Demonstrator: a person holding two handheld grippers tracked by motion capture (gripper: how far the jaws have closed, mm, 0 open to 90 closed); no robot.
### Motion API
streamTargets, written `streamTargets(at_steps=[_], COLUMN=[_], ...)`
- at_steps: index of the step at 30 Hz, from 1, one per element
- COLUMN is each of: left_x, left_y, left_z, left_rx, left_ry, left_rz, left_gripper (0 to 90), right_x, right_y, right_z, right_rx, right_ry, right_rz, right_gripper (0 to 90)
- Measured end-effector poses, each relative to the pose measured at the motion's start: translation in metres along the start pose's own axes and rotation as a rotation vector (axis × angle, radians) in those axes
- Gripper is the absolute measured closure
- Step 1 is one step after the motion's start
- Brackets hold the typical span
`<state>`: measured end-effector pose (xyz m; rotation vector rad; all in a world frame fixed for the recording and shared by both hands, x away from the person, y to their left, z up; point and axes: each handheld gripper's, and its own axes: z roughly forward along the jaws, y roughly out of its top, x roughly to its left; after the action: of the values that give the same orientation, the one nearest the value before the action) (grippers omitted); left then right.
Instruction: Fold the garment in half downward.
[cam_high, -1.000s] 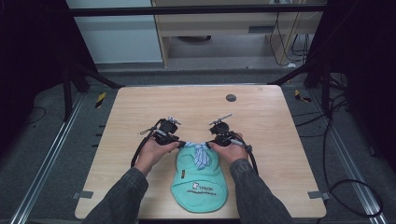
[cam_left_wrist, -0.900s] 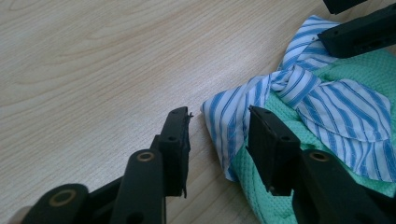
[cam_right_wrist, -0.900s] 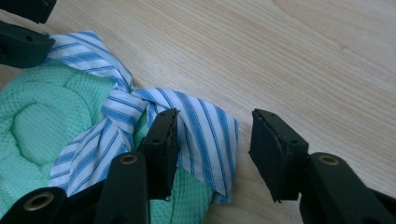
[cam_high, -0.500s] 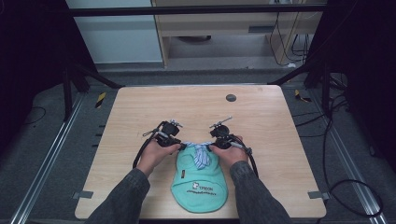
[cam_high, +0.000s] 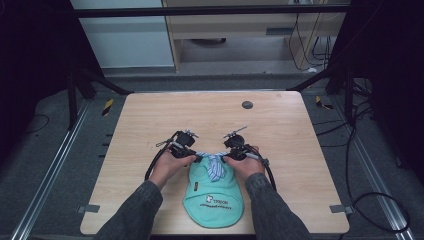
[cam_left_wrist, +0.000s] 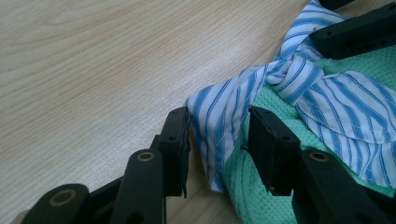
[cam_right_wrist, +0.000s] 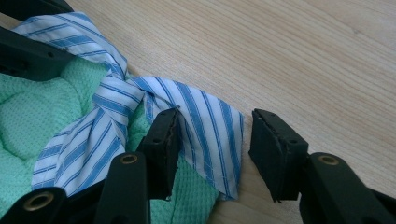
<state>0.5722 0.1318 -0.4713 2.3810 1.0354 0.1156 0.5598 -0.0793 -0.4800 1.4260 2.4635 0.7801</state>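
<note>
The pale wooden bench (cam_left_wrist: 93, 60) shows fine grain under a smooth, faintly satin finish. The mint-green knitted garment (cam_right_wrist: 28, 116) has a matt, waffle-textured cloth. The blue-and-white striped woven tie (cam_left_wrist: 327, 102) looks thin and smooth. The claw pads (cam_right_wrist: 275, 149) are matt black plastic with rough, worn edges.

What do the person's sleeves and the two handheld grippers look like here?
Both forearms wear dark grey sleeves. The left gripper and right gripper are black, with flat rectangular pads, round rivets at the linkages, and a black cable looping off each.

text: white print on green garment (cam_high: 214, 192) | legibility: too small and blurred to read
</note>
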Motion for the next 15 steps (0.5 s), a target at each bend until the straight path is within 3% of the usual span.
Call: streamTargets(at_steps=[5, 15], left_x=[-0.0009, -0.0025], left_y=[-0.0006, -0.0026], left_z=[0.0029, 0.0045], left_rx=[0.010, 0.003], left_ry=[0.003, 0.013], left_rz=[0.008, 0.039], left_gripper=[61.4, 72.0], right_x=[0.0004, 0.0036], right_y=[-0.0001, 0.0001], right_z=[0.0003, -0.0001], right_rx=[-0.001, -0.001], right_ry=[0.003, 0.019], right_rz=[-0.004, -0.024], right_gripper=[53.4, 65.5])
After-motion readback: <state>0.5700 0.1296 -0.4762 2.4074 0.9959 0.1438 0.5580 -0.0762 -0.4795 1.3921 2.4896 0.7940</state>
